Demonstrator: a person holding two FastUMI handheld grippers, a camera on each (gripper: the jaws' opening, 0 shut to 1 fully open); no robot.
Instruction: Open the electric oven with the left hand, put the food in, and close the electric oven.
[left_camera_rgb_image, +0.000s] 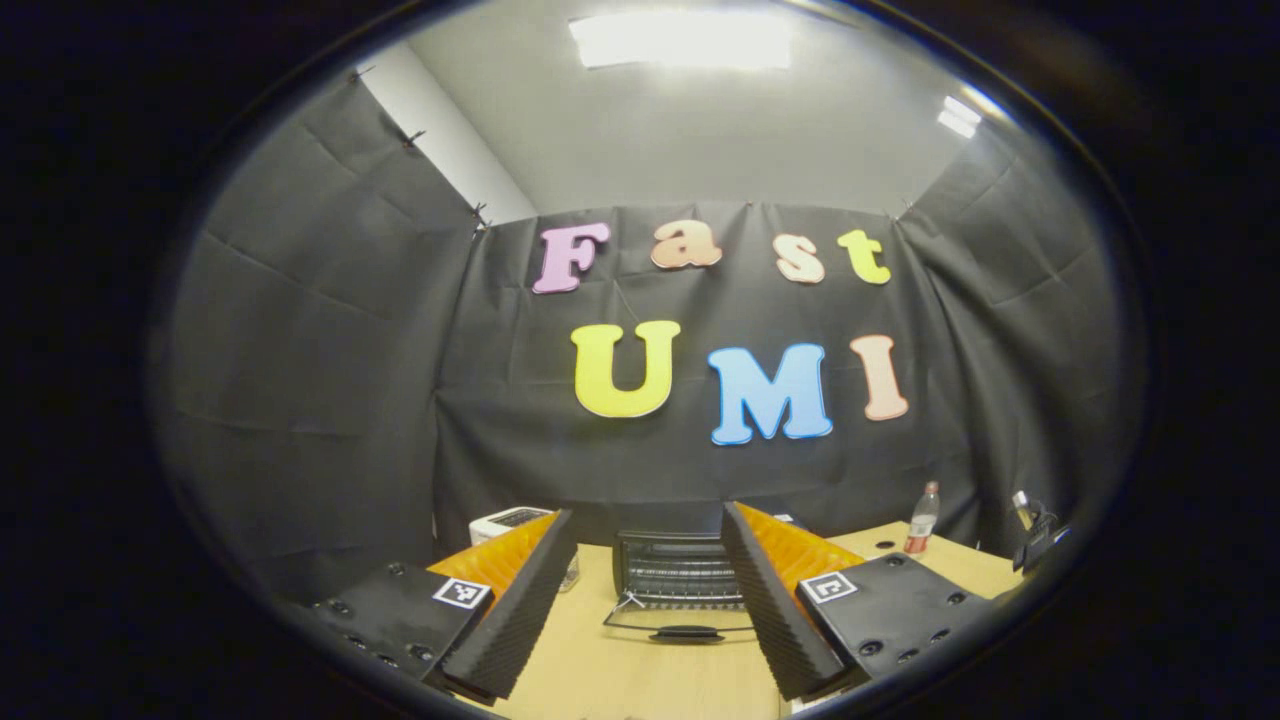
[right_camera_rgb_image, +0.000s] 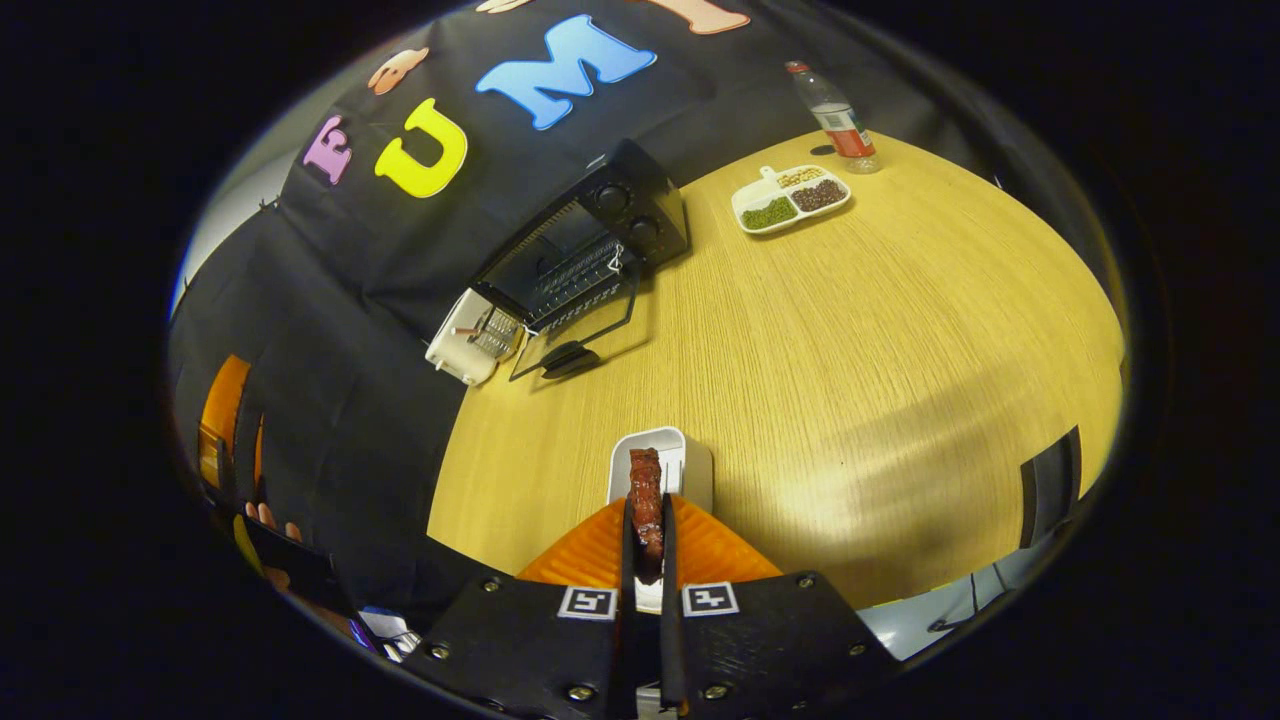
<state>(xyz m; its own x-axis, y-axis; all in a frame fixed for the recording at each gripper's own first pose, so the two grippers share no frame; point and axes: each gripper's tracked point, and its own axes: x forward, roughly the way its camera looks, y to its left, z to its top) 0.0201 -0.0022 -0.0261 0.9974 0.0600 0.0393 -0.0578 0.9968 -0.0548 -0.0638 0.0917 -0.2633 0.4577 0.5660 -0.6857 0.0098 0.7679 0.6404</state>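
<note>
While pinched in right gripper (right_camera_rgb_image: 646, 560), food (right_camera_rgb_image: 646, 500) lengthwise along fingers, pointing forward

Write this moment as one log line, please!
black electric oven: door open | dark red meat strip: pinched in right gripper | left gripper: open, empty

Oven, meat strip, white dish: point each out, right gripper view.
oven (right_camera_rgb_image: 640, 205), right gripper view, on the knob panel.
meat strip (right_camera_rgb_image: 646, 490), right gripper view, on its middle ahead of the tool's fingers.
white dish (right_camera_rgb_image: 695, 470), right gripper view, on its right wall.
</note>
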